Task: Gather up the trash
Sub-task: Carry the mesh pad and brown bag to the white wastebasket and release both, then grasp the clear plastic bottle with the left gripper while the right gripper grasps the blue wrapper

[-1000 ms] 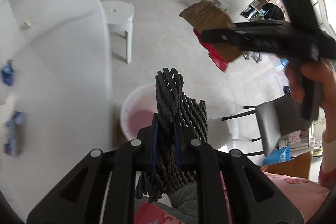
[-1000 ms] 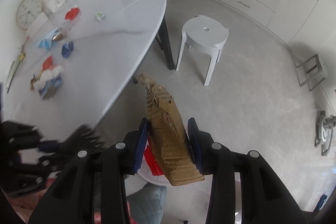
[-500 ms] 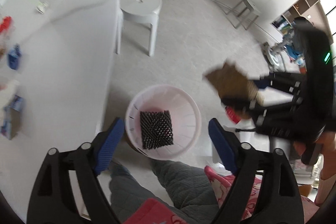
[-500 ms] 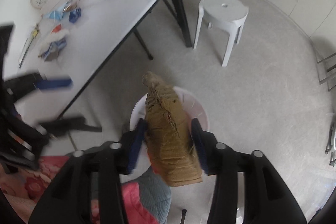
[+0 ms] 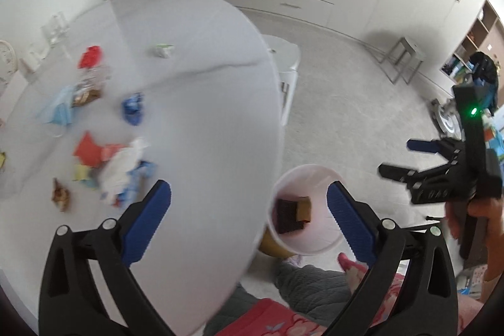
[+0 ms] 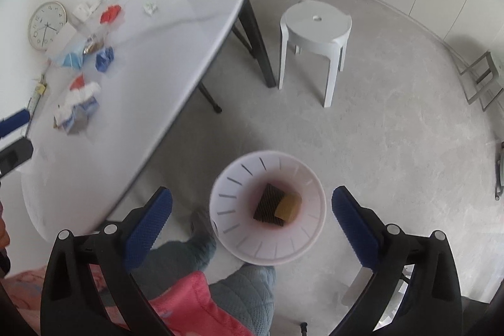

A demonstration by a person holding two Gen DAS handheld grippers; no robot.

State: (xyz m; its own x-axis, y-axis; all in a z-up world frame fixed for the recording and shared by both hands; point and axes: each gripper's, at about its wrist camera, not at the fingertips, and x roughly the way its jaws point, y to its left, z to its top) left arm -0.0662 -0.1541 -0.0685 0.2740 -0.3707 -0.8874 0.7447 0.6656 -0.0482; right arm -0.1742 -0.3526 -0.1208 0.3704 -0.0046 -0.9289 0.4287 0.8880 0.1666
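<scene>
The right gripper (image 6: 250, 211) has just been opening and gapes wide and empty directly above the round white plastic bin (image 6: 239, 175); its view alone looks straight down on the dark mesh pad (image 6: 269, 205) and brown cardboard scrap (image 6: 289, 205) lying together on the bottom. The left gripper (image 5: 249, 205), also just opened and empty, hangs over the white oval table's (image 5: 204, 115) edge, which hides part of the bin; scattered wrappers (image 5: 116, 166) lie ahead-left.

Left gripper (image 5: 249, 203) just opened wide, empty, right gripper (image 6: 252, 210) likewise
</scene>
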